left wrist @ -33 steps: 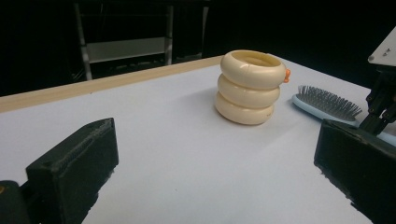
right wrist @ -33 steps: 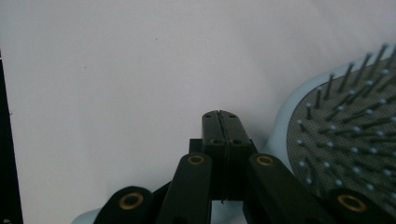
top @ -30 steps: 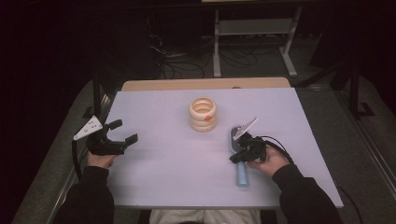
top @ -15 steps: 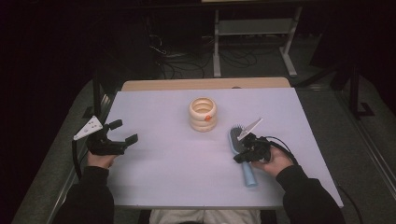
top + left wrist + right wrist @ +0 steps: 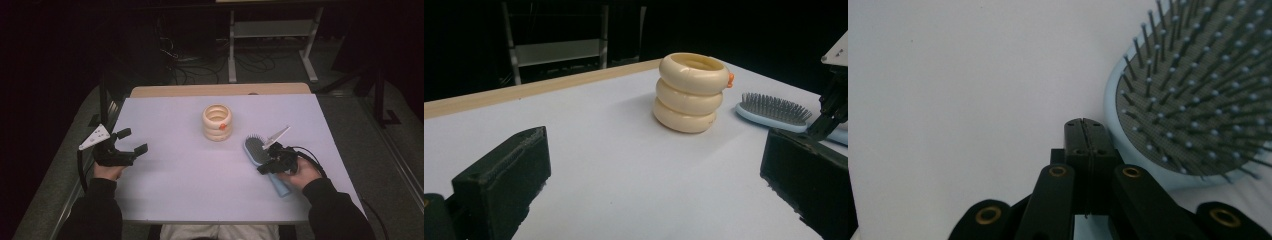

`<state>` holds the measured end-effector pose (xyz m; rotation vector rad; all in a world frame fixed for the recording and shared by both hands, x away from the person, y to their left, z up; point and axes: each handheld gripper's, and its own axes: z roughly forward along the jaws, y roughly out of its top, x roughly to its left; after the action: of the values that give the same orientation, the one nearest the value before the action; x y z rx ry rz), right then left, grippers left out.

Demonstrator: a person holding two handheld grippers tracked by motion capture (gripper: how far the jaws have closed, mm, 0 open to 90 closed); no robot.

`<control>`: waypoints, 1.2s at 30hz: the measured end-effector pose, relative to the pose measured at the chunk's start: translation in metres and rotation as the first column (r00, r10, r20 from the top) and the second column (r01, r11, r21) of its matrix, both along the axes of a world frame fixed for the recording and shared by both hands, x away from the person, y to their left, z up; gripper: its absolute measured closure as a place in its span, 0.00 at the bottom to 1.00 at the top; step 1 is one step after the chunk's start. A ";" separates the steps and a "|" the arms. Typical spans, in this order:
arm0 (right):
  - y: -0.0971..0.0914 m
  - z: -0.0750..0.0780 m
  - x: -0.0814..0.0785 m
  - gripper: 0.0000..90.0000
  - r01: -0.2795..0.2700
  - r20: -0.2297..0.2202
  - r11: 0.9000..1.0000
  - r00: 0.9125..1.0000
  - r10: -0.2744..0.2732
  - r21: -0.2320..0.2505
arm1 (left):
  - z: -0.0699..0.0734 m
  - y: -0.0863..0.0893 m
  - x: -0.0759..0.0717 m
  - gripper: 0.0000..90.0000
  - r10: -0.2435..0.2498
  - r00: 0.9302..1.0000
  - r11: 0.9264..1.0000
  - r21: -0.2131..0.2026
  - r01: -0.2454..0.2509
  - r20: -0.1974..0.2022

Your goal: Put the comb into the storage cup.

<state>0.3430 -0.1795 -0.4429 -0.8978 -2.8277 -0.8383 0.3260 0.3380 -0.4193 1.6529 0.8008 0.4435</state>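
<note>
A light blue hairbrush [image 5: 254, 148] lies bristles up on the white table, right of centre, with its handle running toward the person under the right hand. My right gripper [image 5: 267, 163] sits low beside the brush head [image 5: 1193, 100]. Its jaws [image 5: 1085, 127] are pressed together with nothing between them, just left of the head's rim. A cream holder made of three stacked rings [image 5: 217, 122] with an orange spot stands mid-table, also seen as the holder [image 5: 689, 92]. My left gripper [image 5: 134, 140] hovers at the table's left side, open and empty, its jaws [image 5: 656, 150] wide apart and aimed at the holder.
The white table top [image 5: 180, 180] has a wooden strip [image 5: 220, 90] along its far edge. A metal stand [image 5: 272, 30] and cables lie on the dark floor behind. The right gripper [image 5: 834, 100] shows by the brush [image 5: 774, 107] in the left gripper view.
The right hand and gripper have shifted a little to the right, and the brush's handle end has swung right with them. The left gripper has stayed still.
</note>
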 end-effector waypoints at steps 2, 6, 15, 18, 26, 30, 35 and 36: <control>-0.003 0.000 0.000 0.99 0.002 0.000 1.000 1.000 -0.002 0.002 | 0.000 0.000 0.000 0.00 -0.001 1.000 1.000 0.000 0.001 -0.001; -0.012 0.001 0.000 0.99 0.021 0.008 1.000 1.000 -0.021 0.003 | 0.000 0.000 0.000 0.00 -0.001 1.000 1.000 0.002 0.001 -0.001; -0.022 0.001 0.001 0.99 0.038 0.012 0.999 0.999 -0.038 0.004 | 0.000 0.000 0.000 0.00 -0.001 1.000 1.000 0.000 0.001 -0.003; -0.025 0.001 0.002 0.99 0.039 0.017 0.999 0.999 -0.039 -0.001 | 0.000 0.000 0.000 0.00 -0.001 1.000 1.000 0.000 0.001 -0.003; -0.034 0.002 0.004 0.99 0.061 0.023 0.998 0.998 -0.061 -0.001 | 0.000 0.000 0.000 0.00 -0.002 1.000 1.000 0.002 0.002 -0.003; -0.037 0.002 0.005 0.99 0.077 0.029 0.997 0.997 -0.077 0.005 | 0.000 0.000 0.000 0.00 -0.003 1.000 1.000 0.001 0.003 -0.002; -0.041 0.002 0.009 0.99 0.105 0.038 0.994 0.994 -0.105 0.014 | 0.000 -0.001 0.000 0.00 -0.005 1.000 1.000 0.000 0.005 -0.003; -0.041 0.002 0.009 0.99 0.110 0.036 0.994 0.993 -0.110 0.014 | 0.000 -0.001 0.001 0.00 -0.005 1.000 1.000 0.000 0.005 -0.004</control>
<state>0.3519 -0.2209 -0.4410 -1.0554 -2.8232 -0.8925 0.3267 0.3372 -0.4197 1.6560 0.7999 0.4372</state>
